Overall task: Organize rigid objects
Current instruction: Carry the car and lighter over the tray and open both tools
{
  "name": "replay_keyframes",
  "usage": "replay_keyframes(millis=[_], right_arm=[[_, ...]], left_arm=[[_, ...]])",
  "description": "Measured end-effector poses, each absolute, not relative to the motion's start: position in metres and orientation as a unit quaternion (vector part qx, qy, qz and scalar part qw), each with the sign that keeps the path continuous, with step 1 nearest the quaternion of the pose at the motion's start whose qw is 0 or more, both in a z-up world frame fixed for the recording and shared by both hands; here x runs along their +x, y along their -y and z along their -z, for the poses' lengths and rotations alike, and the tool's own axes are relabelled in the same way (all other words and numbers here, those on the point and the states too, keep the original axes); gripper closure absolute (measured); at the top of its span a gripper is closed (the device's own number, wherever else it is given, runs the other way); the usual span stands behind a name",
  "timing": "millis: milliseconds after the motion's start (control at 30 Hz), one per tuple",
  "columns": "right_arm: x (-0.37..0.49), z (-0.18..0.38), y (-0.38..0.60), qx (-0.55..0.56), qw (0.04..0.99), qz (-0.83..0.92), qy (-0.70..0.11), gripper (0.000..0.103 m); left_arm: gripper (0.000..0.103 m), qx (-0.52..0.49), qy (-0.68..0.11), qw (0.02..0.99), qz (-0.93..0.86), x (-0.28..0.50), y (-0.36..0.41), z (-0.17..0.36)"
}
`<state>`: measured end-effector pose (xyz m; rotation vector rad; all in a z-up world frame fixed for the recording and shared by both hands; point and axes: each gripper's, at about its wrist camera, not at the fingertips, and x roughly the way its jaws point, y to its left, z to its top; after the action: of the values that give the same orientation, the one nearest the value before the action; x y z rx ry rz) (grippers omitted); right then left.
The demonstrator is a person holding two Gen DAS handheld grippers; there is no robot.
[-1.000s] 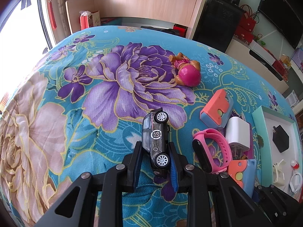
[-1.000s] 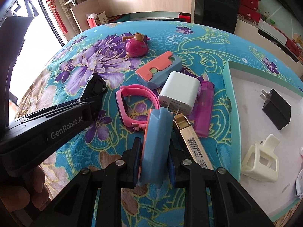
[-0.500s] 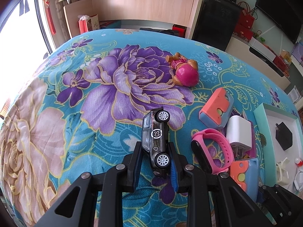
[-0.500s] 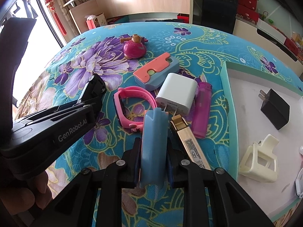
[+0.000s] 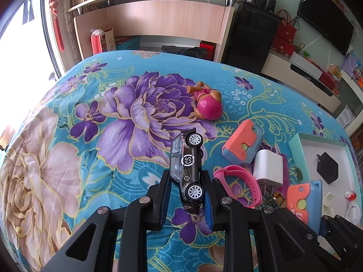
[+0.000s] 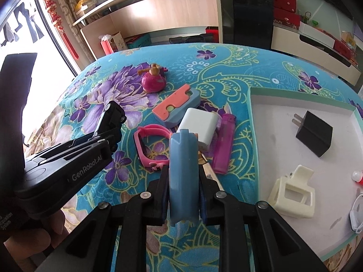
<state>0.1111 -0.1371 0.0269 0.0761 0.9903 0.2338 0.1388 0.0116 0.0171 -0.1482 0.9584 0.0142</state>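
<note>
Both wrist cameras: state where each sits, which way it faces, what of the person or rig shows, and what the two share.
Left wrist: behind the left gripper, angled down over the floral cloth; its fingers clamp a black toy car.
Right wrist: behind the right gripper, angled down toward the tray; its fingers clamp a blue and orange block; part of a hand shows holding the left gripper.
Shared: pink watch band, white charger, pink doll, tray, toy car.
</note>
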Motion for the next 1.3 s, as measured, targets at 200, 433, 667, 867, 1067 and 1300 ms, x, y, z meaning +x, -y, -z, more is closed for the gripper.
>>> replay_keyframes(millis=[200, 433, 667, 867, 1067, 1300], right_arm=[[0.107, -0.046, 0.16, 0.056, 0.889, -0.092, -0.444, 0.08], [0.105, -0.052, 0.212, 0.086, 0.896, -0.028, -0.434, 0.08], [0.099, -0.053, 0.276, 0.12, 0.896, 0.047, -0.425, 0.08], [0.089, -0.051, 0.324, 0.148, 0.89, 0.11, -0.418, 0.08], [0.085, -0.048, 0.349, 0.16, 0.887, 0.136, -0.411, 0.08], [0.089, -0.042, 0.351, 0.157, 0.884, 0.137, -0.419, 0.08]], left_arm=[[0.076, -0.062, -0.434, 0.898, 0.019, 0.134, 0.005, -0.039], [0.076, -0.038, -0.414, 0.906, 0.075, 0.135, 0.047, -0.058], [0.076, 0.012, -0.401, 0.906, 0.138, 0.135, 0.107, -0.062], [0.076, 0.042, -0.395, 0.899, 0.187, 0.136, 0.153, -0.055], [0.076, 0.064, -0.396, 0.893, 0.204, 0.138, 0.18, -0.039], [0.076, 0.069, -0.407, 0.889, 0.197, 0.143, 0.185, -0.026]])
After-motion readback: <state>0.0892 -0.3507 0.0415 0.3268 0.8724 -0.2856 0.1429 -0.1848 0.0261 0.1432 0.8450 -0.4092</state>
